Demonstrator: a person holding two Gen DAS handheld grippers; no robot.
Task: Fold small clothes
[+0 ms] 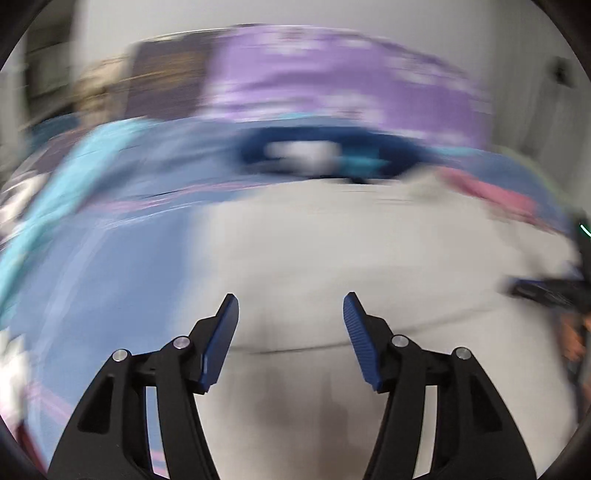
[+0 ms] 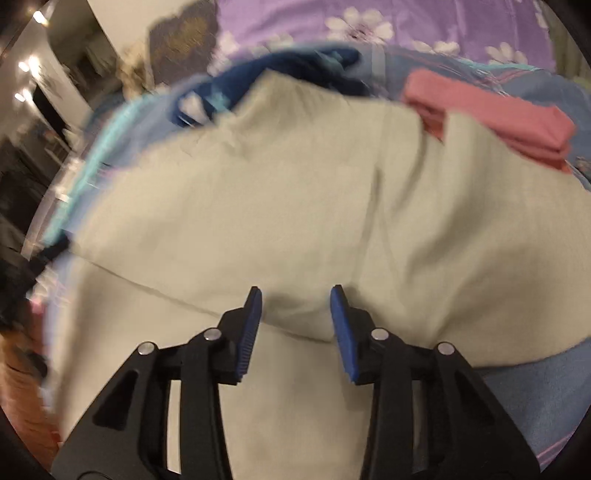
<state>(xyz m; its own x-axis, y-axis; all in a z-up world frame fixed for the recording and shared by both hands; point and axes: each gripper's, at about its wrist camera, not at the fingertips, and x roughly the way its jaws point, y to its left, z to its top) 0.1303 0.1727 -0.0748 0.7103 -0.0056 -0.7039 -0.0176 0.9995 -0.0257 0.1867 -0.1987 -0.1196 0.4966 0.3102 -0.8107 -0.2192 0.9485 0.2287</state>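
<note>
Below both tools lies a pale cream garment (image 2: pixel 295 206) spread on a blue patterned bed sheet (image 2: pixel 535 391), its long axis running left to right across the right wrist view. Left tool (image 1: pixel 290 306): released, nothing between its blue pads, over the garment (image 1: pixel 332 258); this view is heavily blurred. Right tool (image 2: pixel 296 299): released, pads astride a raised fold of the garment without pressing it. Only the right wrist view shows clearly a folded pink cloth (image 2: pixel 491 118), a dark blue item (image 2: pixel 295 66) and purple flowered fabric (image 2: pixel 406 22) beyond.
</note>
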